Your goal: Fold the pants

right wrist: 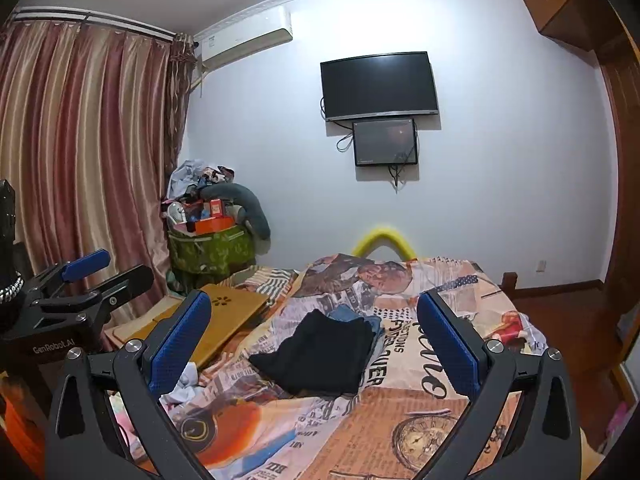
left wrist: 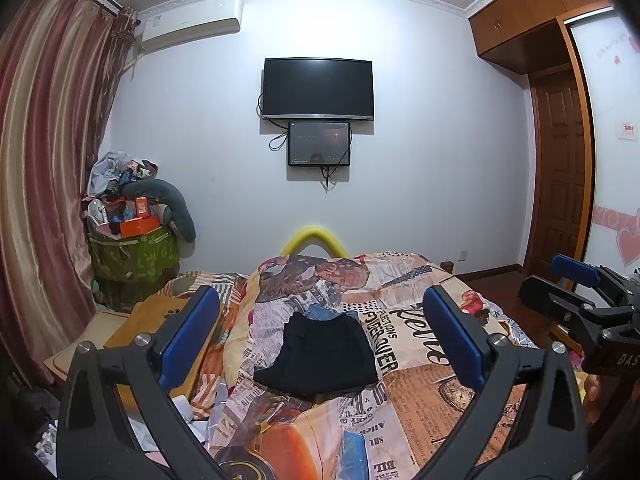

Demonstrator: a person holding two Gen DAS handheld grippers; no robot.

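Left wrist view, pants: black pants (left wrist: 318,354) lie in a compact folded stack near the middle of the bed, on the printed bedspread (left wrist: 420,412), ahead of both tools.
Underlayer: blue denim garment (right wrist: 374,322) shows at the far edge of the black stack; whether it lies under the stack or just behind it cannot be told.
Left gripper (left wrist: 320,336): jaws spread wide, nothing between the blue pads, held above the bedspread and well short of the pants.
Right gripper (right wrist: 314,344): jaws likewise apart and empty, level with the other tool and beside it.
Surroundings: wooden board (right wrist: 228,318) rests at the left edge of the bed; a green bag (left wrist: 134,256) piled with items stands by the curtain (left wrist: 48,168); a television (left wrist: 318,88) hangs on the far wall.
Step in hand: judged complete or near complete; the pants look squared and neither tool touches cloth.
Next move, if any: inspect the near left corner, which trails out slightly; tucking it would call for a low approach and a light pinch on the top layer only.
Risk: a deep grip could drag the stack and undo the fold.
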